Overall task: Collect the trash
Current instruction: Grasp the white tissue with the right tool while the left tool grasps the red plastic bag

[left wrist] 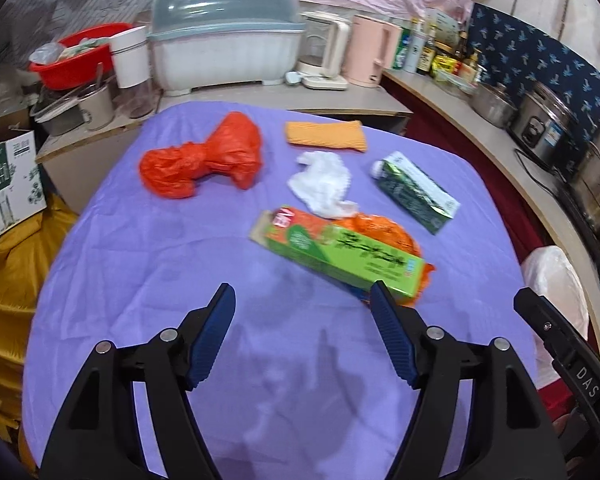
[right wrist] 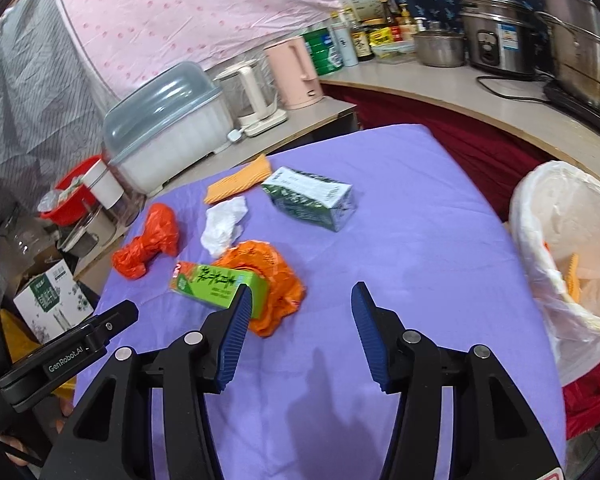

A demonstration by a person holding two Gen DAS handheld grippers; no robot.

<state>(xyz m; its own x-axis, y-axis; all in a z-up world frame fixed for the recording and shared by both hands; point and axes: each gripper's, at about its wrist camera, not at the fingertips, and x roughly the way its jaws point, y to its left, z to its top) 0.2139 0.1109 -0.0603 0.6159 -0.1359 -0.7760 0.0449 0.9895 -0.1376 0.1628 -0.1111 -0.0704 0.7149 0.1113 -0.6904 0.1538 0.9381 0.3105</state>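
Purple-clothed table [left wrist: 140, 260] holds the trash; both grippers hover with jaws open and empty, so this looks like the approach. Next, the left gripper [left wrist: 302, 304] should probably close on the green cardboard box [left wrist: 340, 252], then carry it to the white-lined bin [right wrist: 532, 200]

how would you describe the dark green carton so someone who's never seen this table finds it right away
Start at the purple tablecloth and go to its side nearest the white-lined trash bin. There the dark green carton lies on its side, apart from the other litter. Unlike the bright green box, which rests on an orange wrapper, it is dark green with white panels and lies straight on the cloth.
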